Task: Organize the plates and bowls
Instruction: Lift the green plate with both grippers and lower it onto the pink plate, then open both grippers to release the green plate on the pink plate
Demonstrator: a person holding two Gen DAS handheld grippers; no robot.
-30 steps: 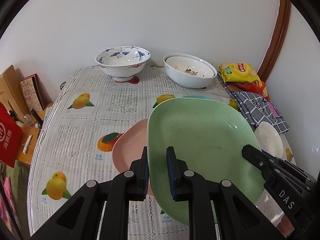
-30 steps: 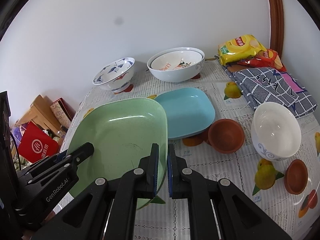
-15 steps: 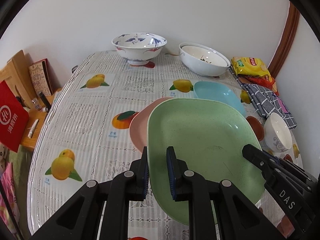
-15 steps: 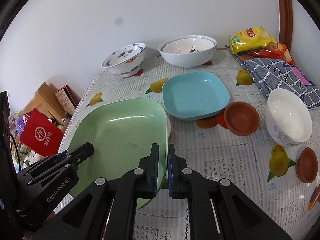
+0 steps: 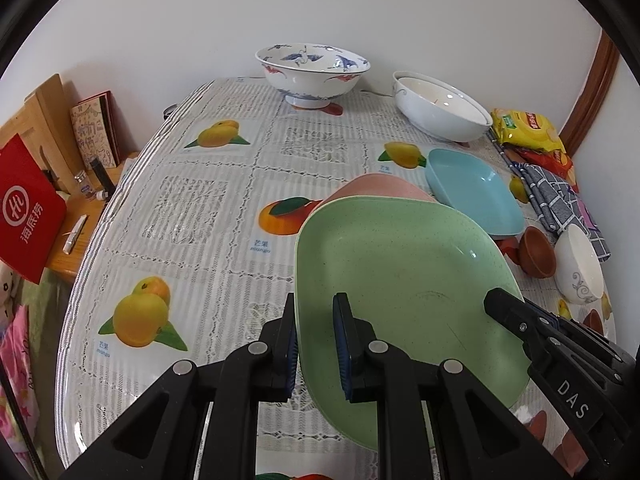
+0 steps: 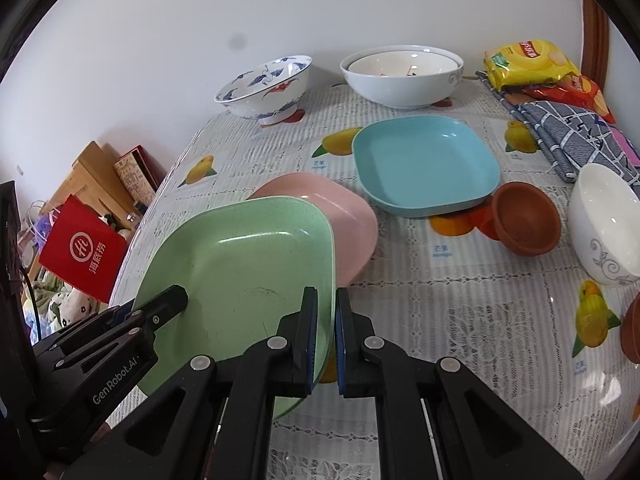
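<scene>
Green plate carried between two tongs above the tabletop.

The speckled pale-green square plate is clamped at opposite rims by the left tongs and the right tongs, each pair pinched tight on its edge. It hangs over a pink square plate lying on the fruit-print tabletop; whether the two plates touch is hard to tell. Just beyond sits a light-blue square plate, with a small brown clay bowl and a white bowl beside it.
</scene>
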